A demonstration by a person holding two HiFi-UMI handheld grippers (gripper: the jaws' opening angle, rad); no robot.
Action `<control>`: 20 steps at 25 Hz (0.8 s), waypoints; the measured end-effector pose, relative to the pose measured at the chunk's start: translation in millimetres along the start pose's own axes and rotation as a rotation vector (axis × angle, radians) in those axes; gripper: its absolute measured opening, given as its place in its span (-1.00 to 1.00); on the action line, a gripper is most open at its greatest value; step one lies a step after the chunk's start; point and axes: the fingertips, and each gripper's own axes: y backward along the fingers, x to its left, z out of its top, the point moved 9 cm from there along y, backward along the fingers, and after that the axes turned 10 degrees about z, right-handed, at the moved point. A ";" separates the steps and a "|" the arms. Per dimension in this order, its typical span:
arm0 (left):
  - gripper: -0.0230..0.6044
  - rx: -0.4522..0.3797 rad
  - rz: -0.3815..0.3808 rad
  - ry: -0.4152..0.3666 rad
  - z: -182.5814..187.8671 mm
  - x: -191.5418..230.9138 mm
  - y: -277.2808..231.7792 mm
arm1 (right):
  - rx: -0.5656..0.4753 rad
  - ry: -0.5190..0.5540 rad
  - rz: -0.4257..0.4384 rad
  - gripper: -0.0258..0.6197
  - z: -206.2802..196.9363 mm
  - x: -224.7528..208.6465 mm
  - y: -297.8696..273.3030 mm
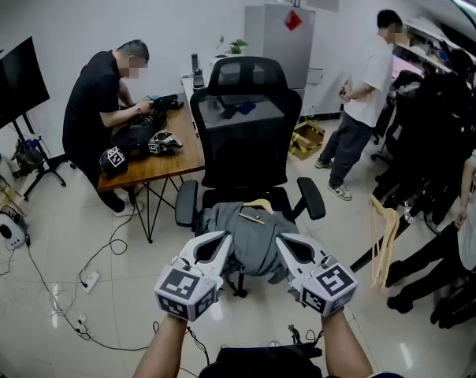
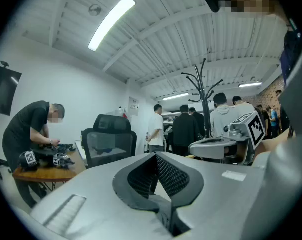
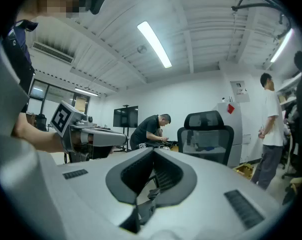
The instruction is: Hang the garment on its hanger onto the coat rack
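Observation:
A grey garment (image 1: 255, 242) lies bunched on the seat of a black office chair (image 1: 246, 124), with its wooden hanger (image 1: 258, 205) poking out at the top. My left gripper (image 1: 223, 241) and right gripper (image 1: 285, 243) are held level, side by side, just in front of the garment and not touching it. Both are shut with nothing between the jaws. In the left gripper view the left gripper (image 2: 156, 155) has its tips together; the right gripper (image 3: 153, 150) shows the same in its own view. The dark coat rack (image 2: 203, 86) stands behind a group of people.
A second wooden hanger (image 1: 384, 239) leans at the right beside dark hung clothes (image 1: 431, 132). A person works at a wooden table (image 1: 163, 164) at the left, with cables (image 1: 80, 290) on the floor. Another person (image 1: 368, 93) stands at the back right near a fridge (image 1: 281, 42).

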 end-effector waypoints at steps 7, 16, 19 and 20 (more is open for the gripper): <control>-0.93 -0.007 -0.016 -0.006 -10.6 18.9 -1.9 | 0.010 -0.022 -0.054 -0.92 -9.1 9.4 -19.8; -0.93 0.055 -0.068 0.011 -35.1 39.7 -47.9 | 0.056 -0.066 -0.136 -0.83 -29.2 -16.8 -45.4; -0.93 0.069 -0.073 0.013 -40.2 43.7 -79.4 | 0.068 -0.080 -0.150 -0.83 -38.2 -48.5 -53.8; -0.93 0.072 -0.072 0.012 -42.3 45.2 -91.6 | 0.071 -0.090 -0.155 -0.83 -43.3 -60.8 -57.1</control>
